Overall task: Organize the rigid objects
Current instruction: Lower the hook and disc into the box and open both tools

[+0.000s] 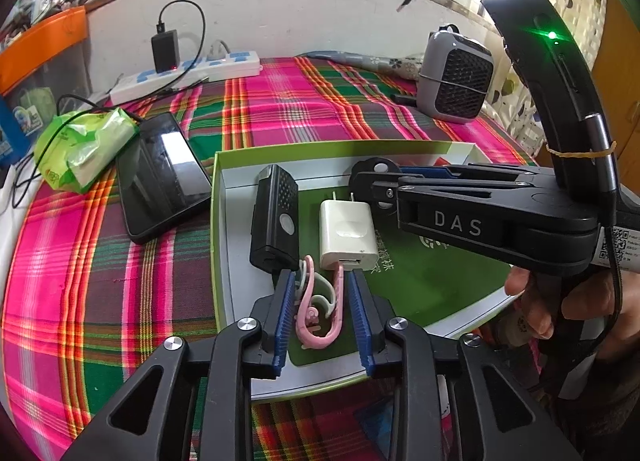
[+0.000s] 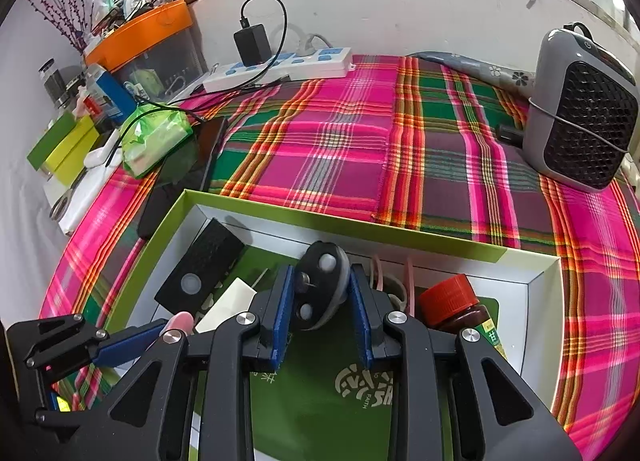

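A green-rimmed white box lies on the plaid cloth. Inside it are a black perforated device, a white plug charger and a red-capped bottle. My left gripper is open over the box's near end. Pink and white ear hooks lie between its blue pads, and a gap shows on the right side. My right gripper is shut on a black round disc above the box. In the left wrist view it reaches in from the right.
A black phone and a green tissue pack lie left of the box. A white power strip with a black adapter runs along the back wall. A grey fan heater stands at the back right. A hand holds the right gripper's handle.
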Motion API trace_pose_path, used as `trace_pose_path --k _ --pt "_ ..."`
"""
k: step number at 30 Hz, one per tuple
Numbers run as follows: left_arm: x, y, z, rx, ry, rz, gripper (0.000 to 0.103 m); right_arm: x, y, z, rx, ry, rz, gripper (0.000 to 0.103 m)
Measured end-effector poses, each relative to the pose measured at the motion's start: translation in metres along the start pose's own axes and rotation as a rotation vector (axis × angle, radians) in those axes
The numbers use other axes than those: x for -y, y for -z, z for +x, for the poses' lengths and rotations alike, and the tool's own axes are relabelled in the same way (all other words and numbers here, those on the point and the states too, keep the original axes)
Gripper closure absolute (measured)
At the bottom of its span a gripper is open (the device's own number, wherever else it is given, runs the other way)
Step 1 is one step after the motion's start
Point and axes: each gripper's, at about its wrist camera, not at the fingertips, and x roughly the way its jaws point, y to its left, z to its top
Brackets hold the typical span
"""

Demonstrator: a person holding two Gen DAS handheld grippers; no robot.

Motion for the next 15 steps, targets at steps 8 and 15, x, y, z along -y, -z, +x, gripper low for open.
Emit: trace_pose_path --k 8,15 --pt "0.0018 0.0007 -0.0004 -0.001 0.001 0.007 0.071 0.0016 0.0003 -0.0013 0.006 -0.004 0.010 0.070" --pt "0.0036 0.0032 -0.0051 0.006 -0.005 0.004 0.068 -0.0012 0.0019 -0.0054 0.017 -0.008 0.003 0.064"
